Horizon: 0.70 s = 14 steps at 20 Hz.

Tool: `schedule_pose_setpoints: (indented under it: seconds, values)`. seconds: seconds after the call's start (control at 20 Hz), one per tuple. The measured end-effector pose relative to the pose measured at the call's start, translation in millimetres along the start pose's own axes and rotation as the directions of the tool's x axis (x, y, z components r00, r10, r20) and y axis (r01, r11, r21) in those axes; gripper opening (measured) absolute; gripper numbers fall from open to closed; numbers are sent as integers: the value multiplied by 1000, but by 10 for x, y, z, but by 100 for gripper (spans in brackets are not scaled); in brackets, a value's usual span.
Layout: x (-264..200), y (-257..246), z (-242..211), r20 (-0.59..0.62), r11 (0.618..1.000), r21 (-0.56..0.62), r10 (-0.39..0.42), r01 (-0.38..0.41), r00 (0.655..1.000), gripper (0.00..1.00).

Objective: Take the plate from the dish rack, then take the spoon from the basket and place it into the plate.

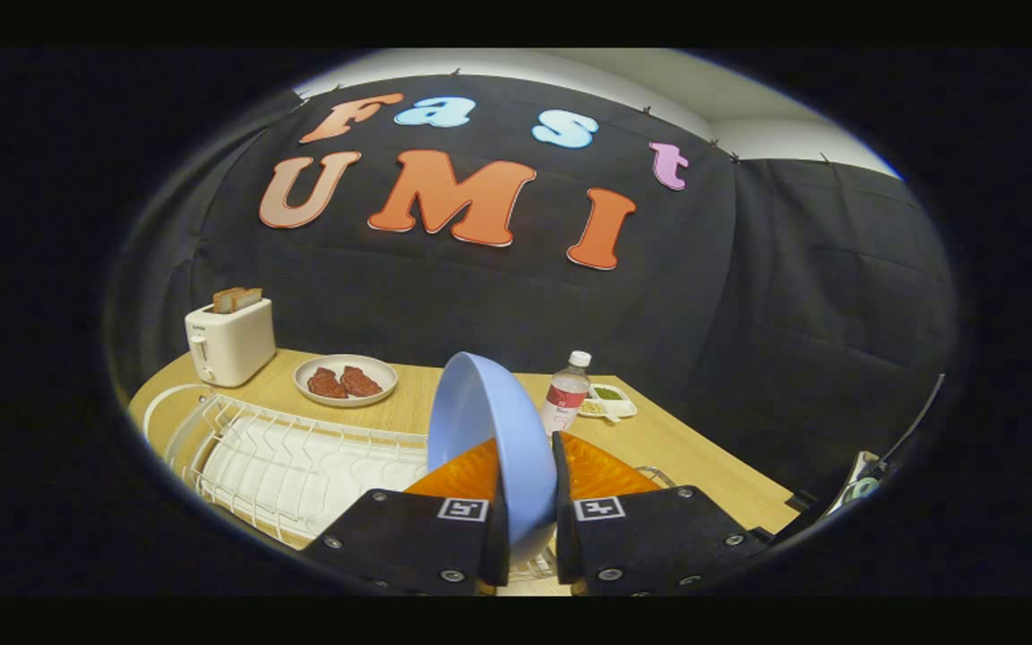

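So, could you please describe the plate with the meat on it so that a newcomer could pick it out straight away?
Start at the white toaster on the wooden table, beyond the white dish rack. Beside it, toward the water bottle, sits the meat plate. It is white, lies flat and holds two reddish-brown pieces, unlike the blue plate, which stands on edge, clamped in the tongs.

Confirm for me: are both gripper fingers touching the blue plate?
Touching. In the gripper view the blue plate stands on edge between the fingers, both pressed against its sides, above the dish rack.
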State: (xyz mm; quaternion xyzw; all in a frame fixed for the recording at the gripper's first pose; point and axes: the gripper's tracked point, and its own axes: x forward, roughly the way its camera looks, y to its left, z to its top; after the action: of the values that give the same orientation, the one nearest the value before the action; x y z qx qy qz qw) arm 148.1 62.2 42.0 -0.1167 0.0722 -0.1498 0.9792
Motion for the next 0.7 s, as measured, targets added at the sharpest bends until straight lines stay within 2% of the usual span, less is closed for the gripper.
schedule_pose_setpoints:
  seconds: [0.15,0.3,0.45,0.7]
  values:
    - [-147,-55,29,4,998,49,34,-34,999,20]
    - [-342,-23,-5,-14,986,124,117,-114,993,20]
    - [-549,-159,10,8,978,162,134,-133,991,20]
    - [-940,-239,-198,2,944,262,208,-201,978,20]
